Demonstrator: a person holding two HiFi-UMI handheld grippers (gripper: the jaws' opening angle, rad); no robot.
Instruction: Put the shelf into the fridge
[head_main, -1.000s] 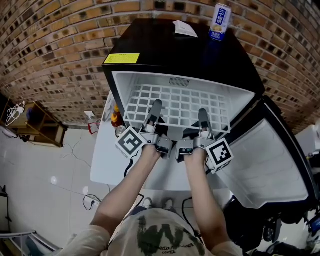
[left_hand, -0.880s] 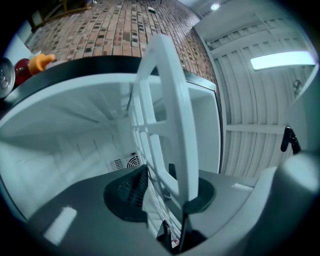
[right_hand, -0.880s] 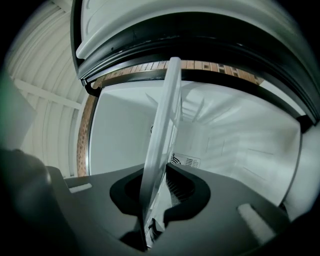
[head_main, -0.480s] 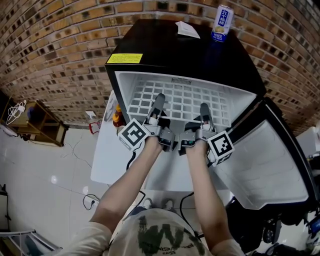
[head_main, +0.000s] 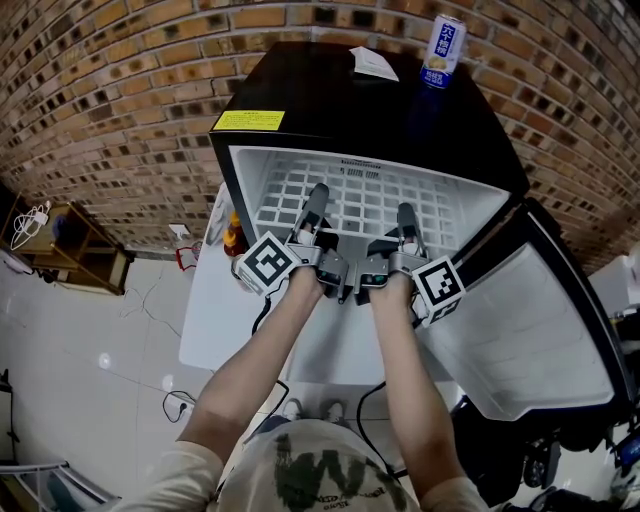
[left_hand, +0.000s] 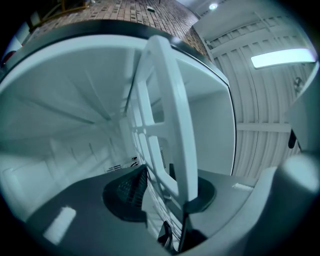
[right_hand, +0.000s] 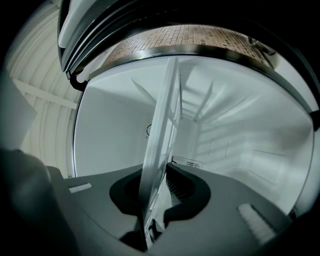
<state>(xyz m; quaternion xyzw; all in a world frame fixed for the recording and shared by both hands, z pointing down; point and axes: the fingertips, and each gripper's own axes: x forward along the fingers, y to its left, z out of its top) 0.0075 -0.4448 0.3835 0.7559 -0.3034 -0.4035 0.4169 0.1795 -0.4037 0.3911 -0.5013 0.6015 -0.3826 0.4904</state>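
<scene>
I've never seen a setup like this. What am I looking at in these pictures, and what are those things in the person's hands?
There is no robot: a person holds a two-jaw gripper in each hand. The head view comes from a camera on the person's head, looking down. The two gripper views come from cameras riding on each gripper, looking along its jaws. The left gripper and right gripper both have the front edge of a white grid shelf between their jaws, inside an open black fridge. The right one clamps it; the left one's jaws have just been opening and leave a gap beside the shelf. On the fridge are a can and a paper.
</scene>
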